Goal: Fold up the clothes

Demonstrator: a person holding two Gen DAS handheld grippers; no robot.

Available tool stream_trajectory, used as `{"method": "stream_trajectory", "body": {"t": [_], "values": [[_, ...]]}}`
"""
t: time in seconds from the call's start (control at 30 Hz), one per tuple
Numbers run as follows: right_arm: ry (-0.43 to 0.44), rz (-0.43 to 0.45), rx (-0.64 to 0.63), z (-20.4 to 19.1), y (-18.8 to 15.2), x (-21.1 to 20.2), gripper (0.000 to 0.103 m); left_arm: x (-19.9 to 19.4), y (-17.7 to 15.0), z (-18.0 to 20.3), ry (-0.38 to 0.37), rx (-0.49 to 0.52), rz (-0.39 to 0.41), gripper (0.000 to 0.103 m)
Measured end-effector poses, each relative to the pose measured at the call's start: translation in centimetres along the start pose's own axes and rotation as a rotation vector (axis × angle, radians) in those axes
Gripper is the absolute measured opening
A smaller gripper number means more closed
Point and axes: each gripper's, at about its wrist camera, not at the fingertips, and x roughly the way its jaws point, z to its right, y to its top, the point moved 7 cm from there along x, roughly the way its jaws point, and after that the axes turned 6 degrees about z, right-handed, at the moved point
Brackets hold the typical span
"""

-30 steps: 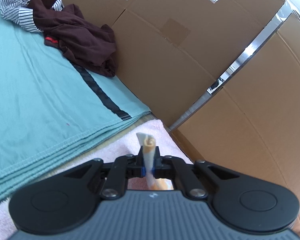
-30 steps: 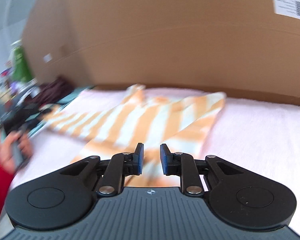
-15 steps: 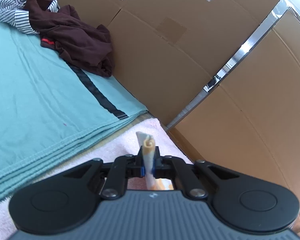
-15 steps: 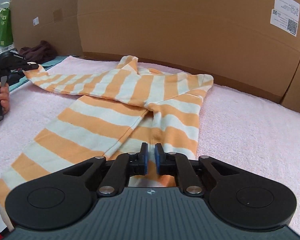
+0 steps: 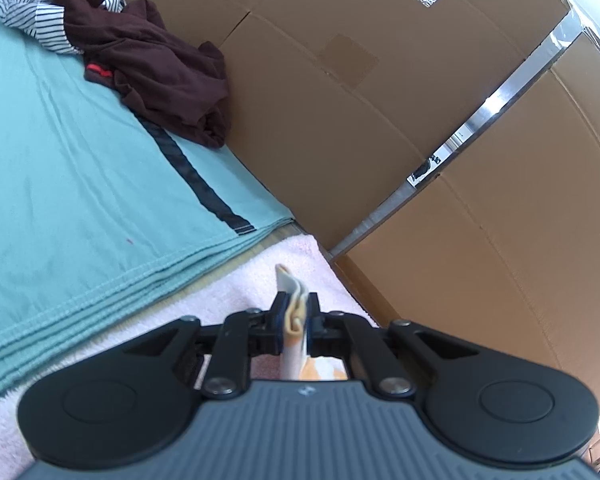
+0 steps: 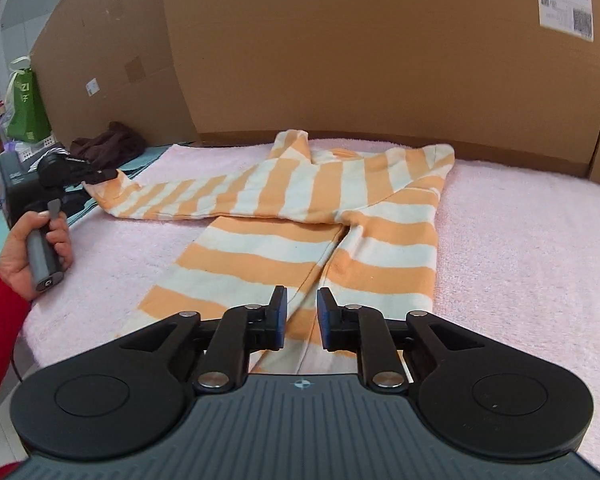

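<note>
Through the left wrist camera, we are pinching the striped sweater's cuff (image 5: 294,312) in our left gripper (image 5: 295,320), beside the teal sheet (image 5: 80,200). Through the right, our right gripper (image 6: 302,316) is hovering parted and empty over the orange-and-white striped sweater (image 6: 300,216), which is lying on the pink towel (image 6: 520,248).

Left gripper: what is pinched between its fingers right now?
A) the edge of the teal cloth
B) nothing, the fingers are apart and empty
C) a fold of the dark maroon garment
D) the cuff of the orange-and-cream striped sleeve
D: the left gripper is shut on the striped sleeve cuff, and the right wrist view shows the sleeve stretched out to that gripper.
</note>
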Motion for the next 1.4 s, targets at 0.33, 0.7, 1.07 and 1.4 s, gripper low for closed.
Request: {"method": "stream_trajectory", "body": {"t": [0.33,0.7,1.07,1.4], "values": [[0.031,0.014,0.026,-1.2,-2.7,-3.1,0.021,0.2,-0.2,-0.1,0.004,-0.004,-0.021,0.0],[0.107,-0.066,-0.081,-3.5,-6.6,-8.7,0.021,0.5,-0.5,-0.2,0.008,-0.013,-0.047,0.0],[0.207,0.002,-0.037,-4.3,-5.3,-9.6,0.032,1.2,-0.7,-0.8,-0.006,-0.067,-0.105,0.0],[-0.041,0.076,-0.028,-0.7,-2.9,-3.9,0.037,1.3,-0.5,-1.3,-0.04,-0.138,-0.129,0.0]]}}
